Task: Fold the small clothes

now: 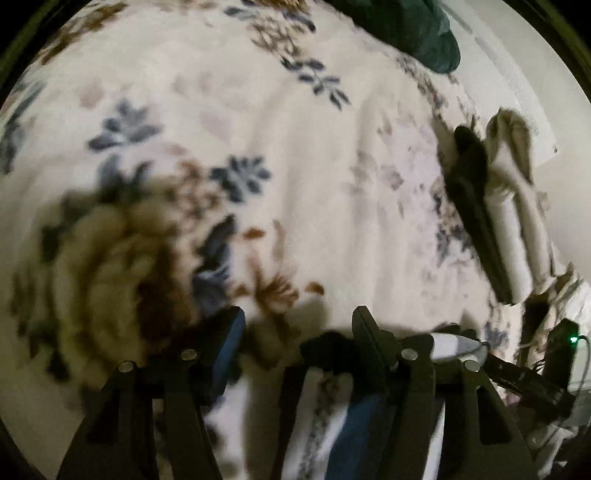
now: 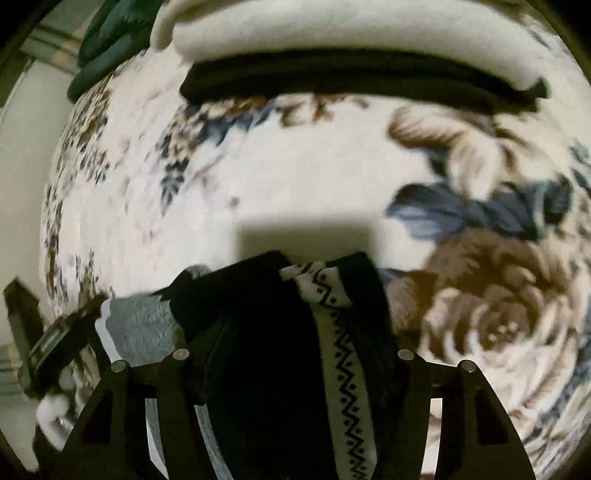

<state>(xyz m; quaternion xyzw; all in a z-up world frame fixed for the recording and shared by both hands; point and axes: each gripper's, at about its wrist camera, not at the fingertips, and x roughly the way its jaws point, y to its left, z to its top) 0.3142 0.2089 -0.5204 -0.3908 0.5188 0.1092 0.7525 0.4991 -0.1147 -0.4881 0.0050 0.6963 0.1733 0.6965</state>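
The blanket (image 1: 295,177) is cream, strewn with navy leaf sprigs and big tan-brown roses. Far off in the right wrist view, a cream fold (image 2: 351,33) lies over a black one (image 2: 351,79), with dark green cloth (image 2: 107,48) at far left. The near garment (image 2: 266,369) is black, crossed by a white band of black zigzags (dots between them).
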